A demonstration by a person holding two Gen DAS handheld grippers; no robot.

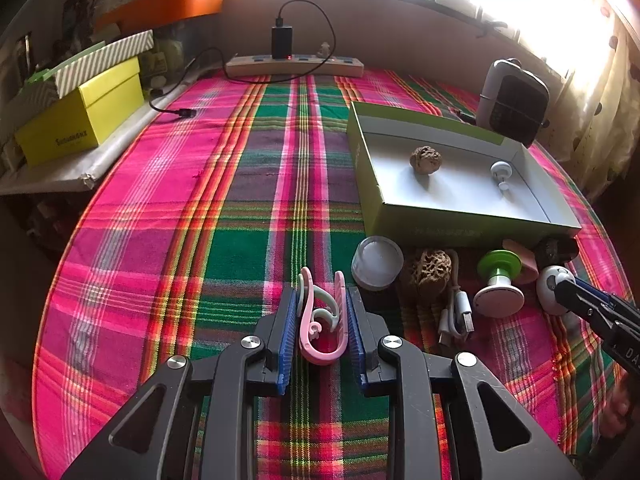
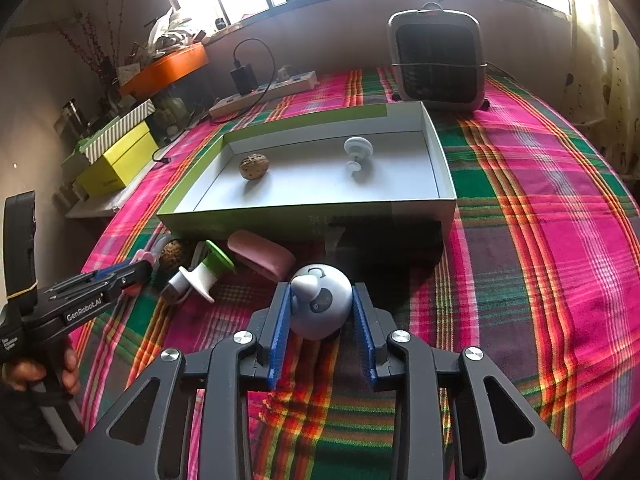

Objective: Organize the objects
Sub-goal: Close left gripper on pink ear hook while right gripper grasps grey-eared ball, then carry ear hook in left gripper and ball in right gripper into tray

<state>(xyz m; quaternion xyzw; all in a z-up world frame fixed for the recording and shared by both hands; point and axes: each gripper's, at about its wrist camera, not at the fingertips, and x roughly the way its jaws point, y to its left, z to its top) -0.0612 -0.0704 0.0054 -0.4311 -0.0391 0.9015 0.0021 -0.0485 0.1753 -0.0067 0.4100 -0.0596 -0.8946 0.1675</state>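
My left gripper (image 1: 322,300) is shut on a pink and pale green curly clip (image 1: 320,320) just above the plaid cloth. My right gripper (image 2: 322,300) is shut on a round white panda-face toy (image 2: 320,306); it also shows in the left wrist view (image 1: 554,284). An open green-sided box (image 2: 304,216) (image 1: 472,216) holds a brown walnut-like ball (image 2: 253,166) and a white suction hook (image 2: 357,150). In front of the box lie a clear lidded jar (image 1: 377,262), a second brown ball (image 1: 432,270), a white USB cable (image 1: 456,314), a green-and-white hook (image 1: 499,284) and a pink soap-like block (image 2: 262,258).
A white-and-black heater (image 2: 438,60) stands behind the box. A power strip (image 1: 294,66) with a black charger and a loose cable lies at the far edge. Yellow and striped boxes (image 1: 80,116) sit on a side shelf at the left. The table edge curves around the plaid cloth (image 1: 224,208).
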